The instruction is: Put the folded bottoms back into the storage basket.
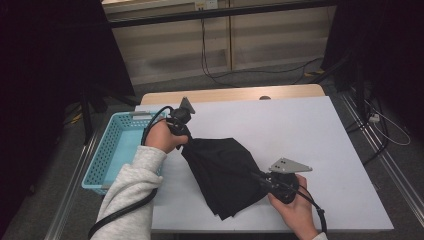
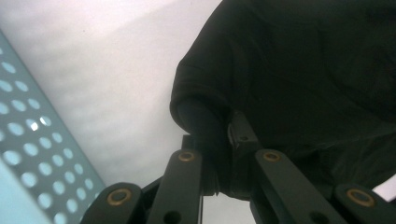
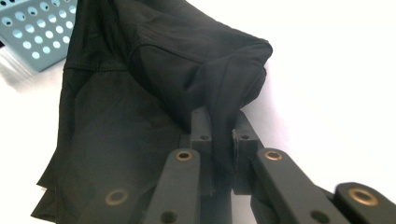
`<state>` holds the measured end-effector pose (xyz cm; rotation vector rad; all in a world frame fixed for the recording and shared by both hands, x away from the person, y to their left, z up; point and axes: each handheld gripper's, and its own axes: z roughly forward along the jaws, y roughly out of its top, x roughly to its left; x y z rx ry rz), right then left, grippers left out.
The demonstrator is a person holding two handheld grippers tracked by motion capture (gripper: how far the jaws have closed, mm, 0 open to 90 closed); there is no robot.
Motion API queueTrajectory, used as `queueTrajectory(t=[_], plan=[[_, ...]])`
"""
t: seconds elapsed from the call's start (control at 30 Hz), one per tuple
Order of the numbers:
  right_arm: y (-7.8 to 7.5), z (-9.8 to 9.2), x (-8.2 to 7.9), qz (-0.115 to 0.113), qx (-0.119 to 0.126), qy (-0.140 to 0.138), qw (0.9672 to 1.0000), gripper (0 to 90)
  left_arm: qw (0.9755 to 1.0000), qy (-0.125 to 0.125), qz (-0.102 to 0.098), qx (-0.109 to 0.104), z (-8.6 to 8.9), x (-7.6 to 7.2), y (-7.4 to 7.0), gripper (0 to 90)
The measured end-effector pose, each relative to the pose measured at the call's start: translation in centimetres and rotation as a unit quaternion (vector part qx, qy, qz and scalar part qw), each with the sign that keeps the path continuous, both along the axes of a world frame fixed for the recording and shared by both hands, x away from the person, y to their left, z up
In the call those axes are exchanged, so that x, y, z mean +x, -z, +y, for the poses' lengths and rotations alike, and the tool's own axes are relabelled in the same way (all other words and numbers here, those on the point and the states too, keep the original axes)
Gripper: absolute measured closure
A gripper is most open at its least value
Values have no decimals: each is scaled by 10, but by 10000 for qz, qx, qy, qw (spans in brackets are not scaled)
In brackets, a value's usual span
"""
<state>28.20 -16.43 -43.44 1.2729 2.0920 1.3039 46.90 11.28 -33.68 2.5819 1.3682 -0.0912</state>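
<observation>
A black folded cloth garment [image 1: 225, 172] lies on the white table [image 1: 300, 130], near its front edge. My left gripper [image 1: 186, 142] is shut on the garment's upper left corner, beside the basket. In the left gripper view the black garment [image 2: 299, 70] bunches between the jaws, left gripper [image 2: 223, 144]. My right gripper [image 1: 261, 178] is shut on the garment's lower right edge. The right gripper view has a fold of the garment [image 3: 187, 60] pinched between the jaws, right gripper [image 3: 223, 135].
A light blue perforated basket [image 1: 102, 160] stands at the table's left edge, next to my left hand; the basket [image 3: 32, 32] is also in the right gripper view's top left corner. White tabletop extends to the right and behind the garment. Cables lie on the floor beyond.
</observation>
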Motion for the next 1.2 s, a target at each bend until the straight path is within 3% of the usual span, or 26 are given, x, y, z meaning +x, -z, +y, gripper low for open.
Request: queueTrajectory(t=[0.13,0.57,1.03,1.2], plan=[[-3,5,0,-68,57,-34,10000,834,9999,57,-27,160,1,1,-11,850],[-16,17,1,-258,257,-84,9993,834,9995,-26,-120,294,9,3,-37,850],[-24,30,3,-357,351,-214,9985,833,9993,-105,-150,315,23,2,-54,850],[-31,35,3,-451,410,-274,9978,834,9991,-172,-222,333,29,2,-70,850]])
